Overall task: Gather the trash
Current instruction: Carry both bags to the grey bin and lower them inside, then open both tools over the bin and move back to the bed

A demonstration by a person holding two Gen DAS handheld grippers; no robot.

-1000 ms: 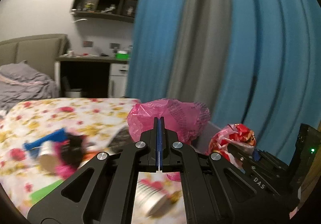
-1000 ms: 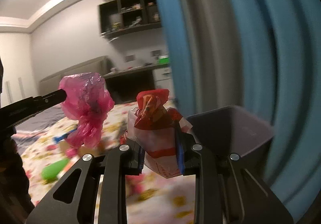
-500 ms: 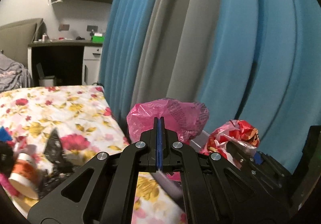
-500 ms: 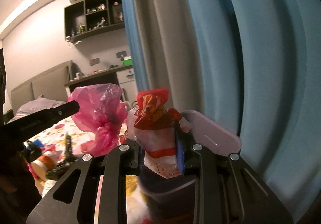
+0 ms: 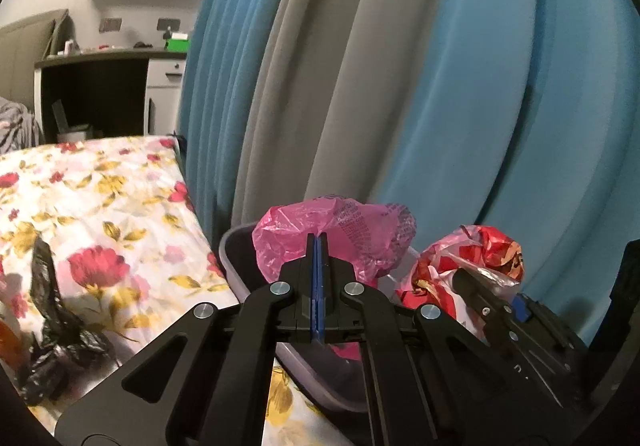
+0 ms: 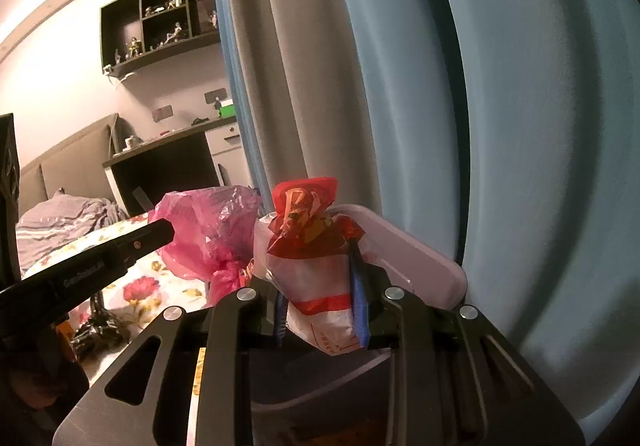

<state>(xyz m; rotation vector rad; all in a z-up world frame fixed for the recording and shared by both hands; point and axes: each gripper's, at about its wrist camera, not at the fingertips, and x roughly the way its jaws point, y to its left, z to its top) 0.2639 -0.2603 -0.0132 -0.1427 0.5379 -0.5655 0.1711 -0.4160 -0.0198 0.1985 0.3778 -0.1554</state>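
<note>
Pink plastic bag (image 5: 332, 234) is pinched in the left gripper (image 5: 316, 246), whose jaws are pressed together on it; it bulges just past the fingertips, over the grey bin (image 5: 240, 274). Beside it to the right, the right gripper (image 6: 320, 286) clamps a red-and-white snack wrapper (image 6: 316, 246), whose lower end is cut off behind the gripper's body. The bin's inside is mostly hidden. Left of the left gripper, crumpled black plastic (image 5: 52, 326) lies on the floral bedsheet (image 5: 120, 206), blurred. Blue and grey curtains (image 5: 400, 86) hang behind.
</note>
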